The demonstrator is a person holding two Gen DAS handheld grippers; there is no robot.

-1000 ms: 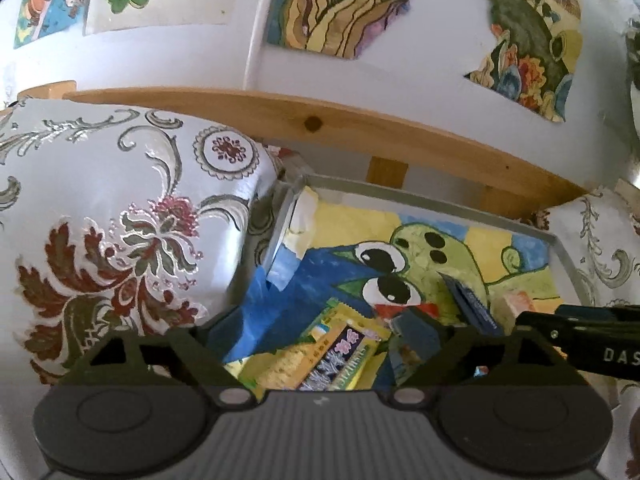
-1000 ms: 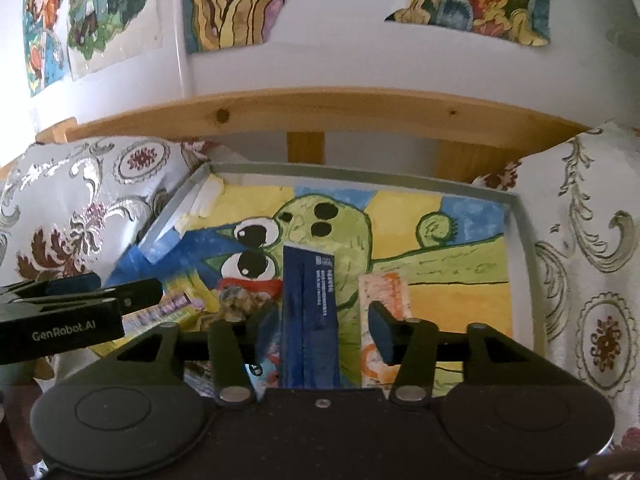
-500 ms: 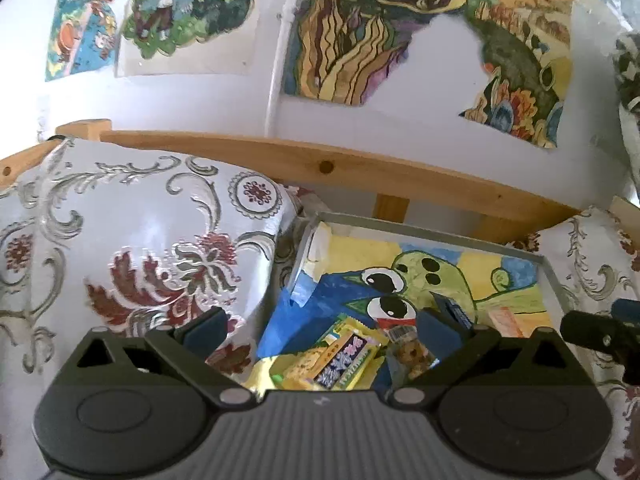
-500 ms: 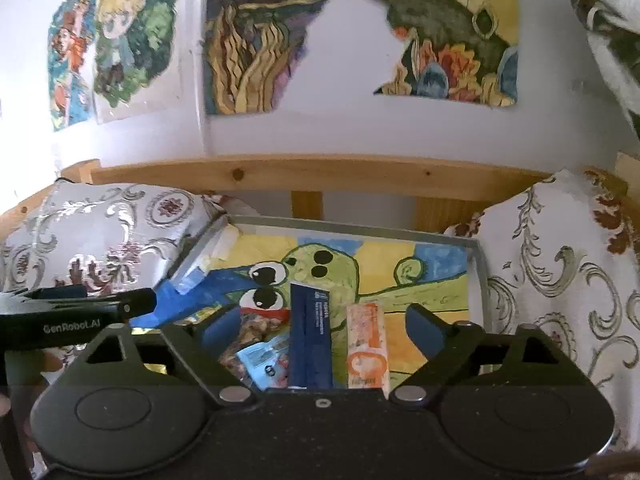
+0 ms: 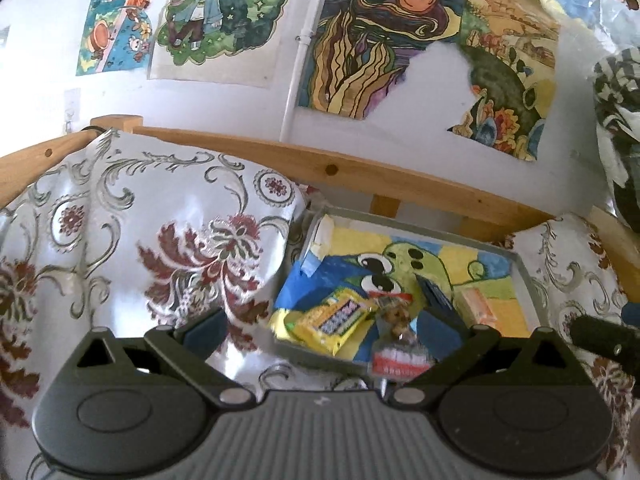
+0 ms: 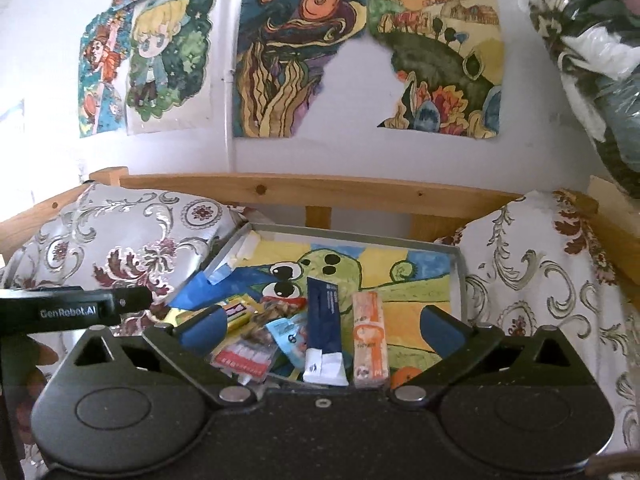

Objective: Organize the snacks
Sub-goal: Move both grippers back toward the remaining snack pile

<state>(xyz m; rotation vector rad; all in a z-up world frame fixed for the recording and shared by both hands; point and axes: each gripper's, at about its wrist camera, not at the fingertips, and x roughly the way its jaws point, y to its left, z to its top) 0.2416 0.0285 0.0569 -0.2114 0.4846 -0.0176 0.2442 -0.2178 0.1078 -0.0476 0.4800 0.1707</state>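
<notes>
Ahead of two wide-spread, empty grippers — left gripper (image 5: 322,330), right gripper (image 6: 322,326) — one tray (image 6: 459,276), one navy bar (image 6: 324,322) and one orange bar (image 6: 370,338), both lengthwise away.

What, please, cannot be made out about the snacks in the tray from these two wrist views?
- Right wrist view: near ends of the dark blue snack bar and orange-and-white wrapped bar are cut off by the gripper body.
- Right wrist view: an orange item shows only a sliver behind the right finger.
- Left wrist view: print on the yellow snack packet is too small and blurred.
- Left wrist view: the grey metal tray has its near rim hidden.
</notes>
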